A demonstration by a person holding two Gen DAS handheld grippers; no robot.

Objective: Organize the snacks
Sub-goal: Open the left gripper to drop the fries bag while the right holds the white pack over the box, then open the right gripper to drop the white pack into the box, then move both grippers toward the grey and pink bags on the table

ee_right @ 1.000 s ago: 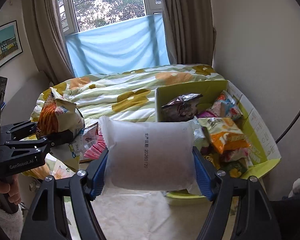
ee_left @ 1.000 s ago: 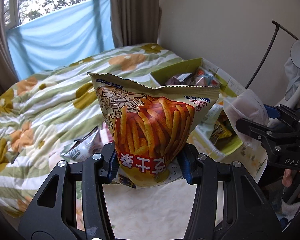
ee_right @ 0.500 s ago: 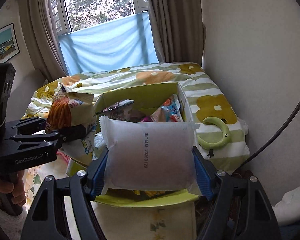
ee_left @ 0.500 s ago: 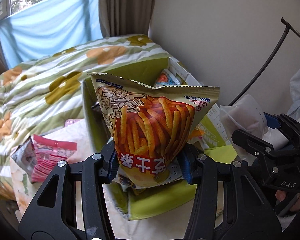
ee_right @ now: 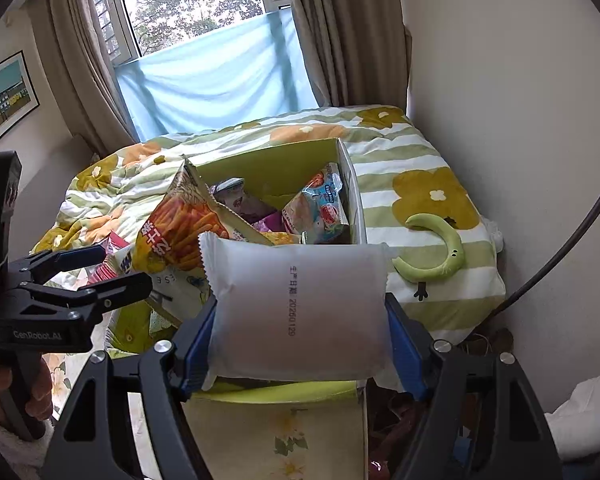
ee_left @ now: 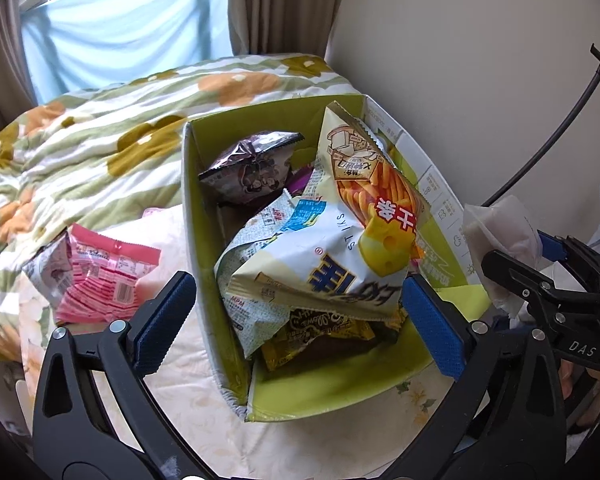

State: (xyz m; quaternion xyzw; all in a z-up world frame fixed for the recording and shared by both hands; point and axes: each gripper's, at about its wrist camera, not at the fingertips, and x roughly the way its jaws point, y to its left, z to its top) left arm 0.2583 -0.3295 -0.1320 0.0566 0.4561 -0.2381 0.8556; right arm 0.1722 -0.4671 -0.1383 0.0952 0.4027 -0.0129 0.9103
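A green cardboard box (ee_left: 340, 384) on the bed holds several snack bags. The orange stick-snack bag (ee_left: 364, 200) lies on top of the pile in the box, tilted; it also shows in the right wrist view (ee_right: 176, 232). My left gripper (ee_left: 296, 320) is open and empty, its jaws wide apart over the box's near end. My right gripper (ee_right: 300, 340) is shut on a white frosted snack pack (ee_right: 296, 312), held above the near edge of the box (ee_right: 268, 164). The pack also shows in the left wrist view (ee_left: 496, 236).
A pink snack bag (ee_left: 104, 276) and a grey one (ee_left: 44, 272) lie on the bed left of the box. A green crescent toy (ee_right: 436, 252) lies on the quilt to the right. A wall stands close behind the box; a black rod (ee_left: 556, 136) leans there.
My left gripper opened and let go of the orange stick-snack bag, which now lies in the box. Both grippers moved over the box; the right one still holds the white pack.
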